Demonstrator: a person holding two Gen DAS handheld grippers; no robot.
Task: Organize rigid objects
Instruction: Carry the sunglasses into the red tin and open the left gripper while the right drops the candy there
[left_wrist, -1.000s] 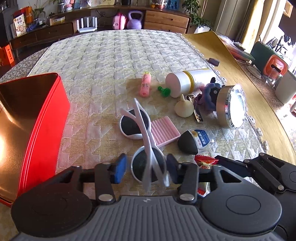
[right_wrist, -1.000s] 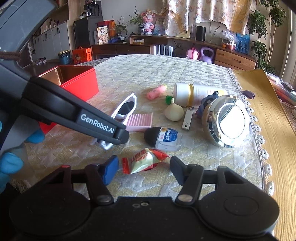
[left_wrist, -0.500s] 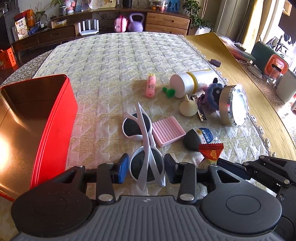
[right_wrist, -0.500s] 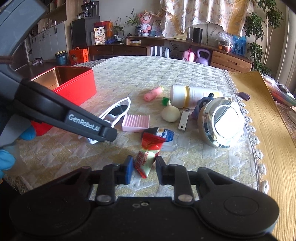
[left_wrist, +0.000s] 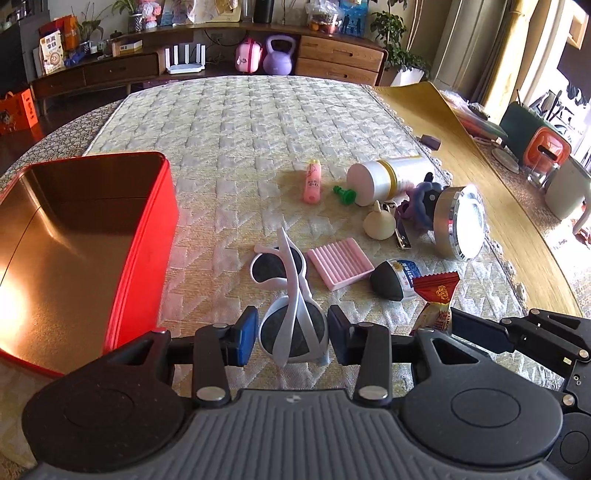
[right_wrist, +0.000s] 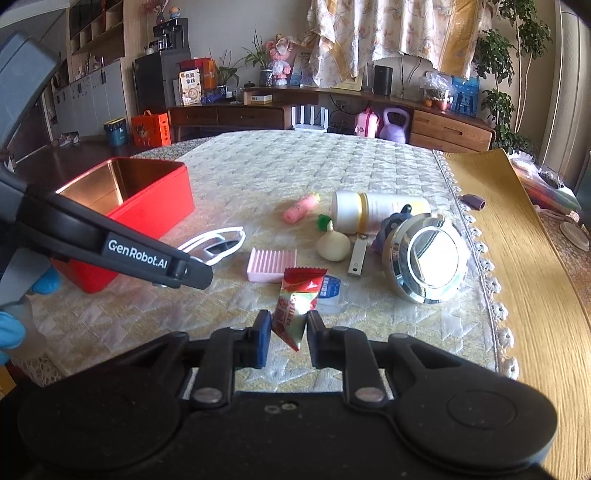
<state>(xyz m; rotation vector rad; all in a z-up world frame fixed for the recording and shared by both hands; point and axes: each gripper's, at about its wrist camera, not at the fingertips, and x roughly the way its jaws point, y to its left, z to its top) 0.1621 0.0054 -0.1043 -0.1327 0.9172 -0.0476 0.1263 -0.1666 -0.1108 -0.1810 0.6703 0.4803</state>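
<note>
Open tin (left_wrist: 92, 236) left of the sunglasses (left_wrist: 288, 295); ridged block (left_wrist: 340, 267) just right.

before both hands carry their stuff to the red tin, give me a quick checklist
1. Left gripper clamped on the white sunglasses: ok, pads at one lens.
2. Right gripper clamped on the candy wrapper after just closing: ok.
3. Candy lifted off the cloth: ok.
4. Sunglasses fully off the cloth: cannot tell.
5. Red tin open and unblocked: ok.
6. Far lens clear of the pink ridged block: ok.
</note>
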